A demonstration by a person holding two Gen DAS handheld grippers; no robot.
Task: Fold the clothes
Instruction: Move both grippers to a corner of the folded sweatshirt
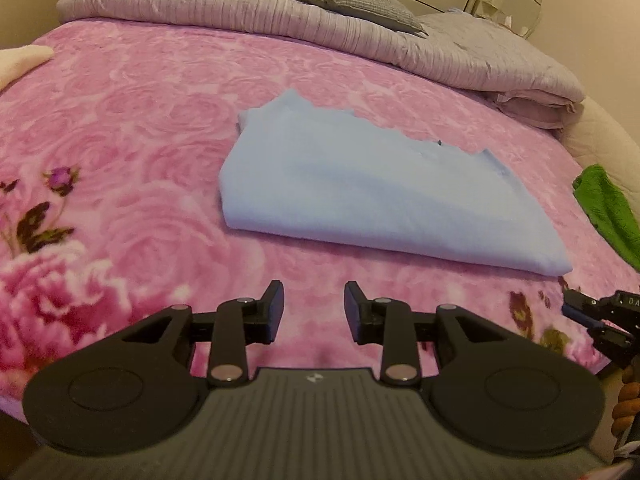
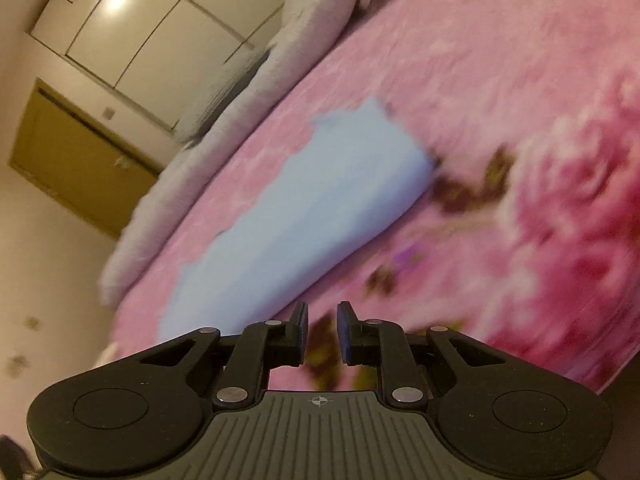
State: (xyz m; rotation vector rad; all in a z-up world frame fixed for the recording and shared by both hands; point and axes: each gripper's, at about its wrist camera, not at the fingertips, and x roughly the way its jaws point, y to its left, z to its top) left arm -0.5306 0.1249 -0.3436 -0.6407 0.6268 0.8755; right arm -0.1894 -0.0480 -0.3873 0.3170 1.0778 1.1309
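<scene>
I see the folded blue garment [image 1: 360, 196] mid-bed, pink blanket [image 1: 120, 120] bare around its edges. Left hand-held gripper [image 1: 314, 308] spread, empty; right hand-held gripper [image 2: 322, 332] narrowly parted, empty.

**Warm, dim indoor light; right wrist view smeared by motion**

Both views were lit by soft, yellowish room light, with muted colours and no hard shadows. In the right wrist view a round glare spot sat on the glossy wardrobe doors [image 2: 132, 20] at upper left. That view was tilted and heavily motion-blurred: the pink floral blanket [image 2: 540, 184] streaked at right, and the edges of the folded light blue garment [image 2: 304, 216] were soft. The left wrist view was sharper at centre, where the garment [image 1: 360, 196] cast a thin shadow along its near fold. Fisheye distortion bowed the bed's outline, and dark vignetting clipped the corners of both frames.
</scene>
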